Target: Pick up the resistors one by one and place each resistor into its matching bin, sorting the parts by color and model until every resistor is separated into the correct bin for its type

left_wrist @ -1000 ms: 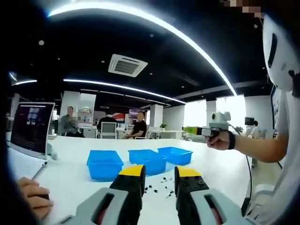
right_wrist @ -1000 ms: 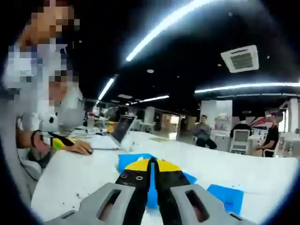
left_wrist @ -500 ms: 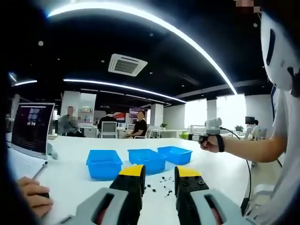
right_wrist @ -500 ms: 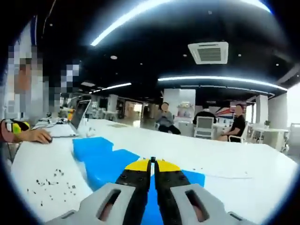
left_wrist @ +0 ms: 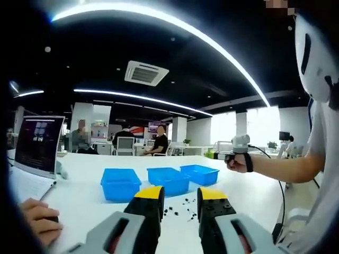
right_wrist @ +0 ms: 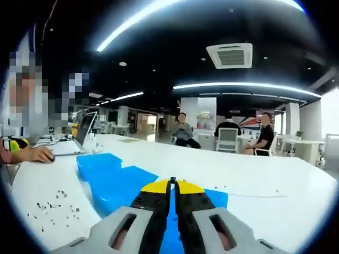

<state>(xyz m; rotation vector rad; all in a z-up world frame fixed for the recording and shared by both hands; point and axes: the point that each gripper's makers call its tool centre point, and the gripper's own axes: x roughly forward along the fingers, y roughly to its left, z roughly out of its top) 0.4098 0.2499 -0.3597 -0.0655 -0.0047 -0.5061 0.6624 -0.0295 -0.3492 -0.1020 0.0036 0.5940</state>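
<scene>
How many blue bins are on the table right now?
3, in a row on the white table in the left gripper view: left bin, middle bin, right bin, beyond the scattered resistors.

Left tongs [left_wrist: 179,197] gape apart; right tongs [right_wrist: 172,186] are pressed together, empty.

Three bright blue bins [left_wrist: 160,181] are seen on a white table [left_wrist: 85,201]. Small black resistors [left_wrist: 181,206] are scattered on it. The left tongs [left_wrist: 181,200] and right tongs [right_wrist: 171,193] are black with yellow tips and grey bodies.
</scene>
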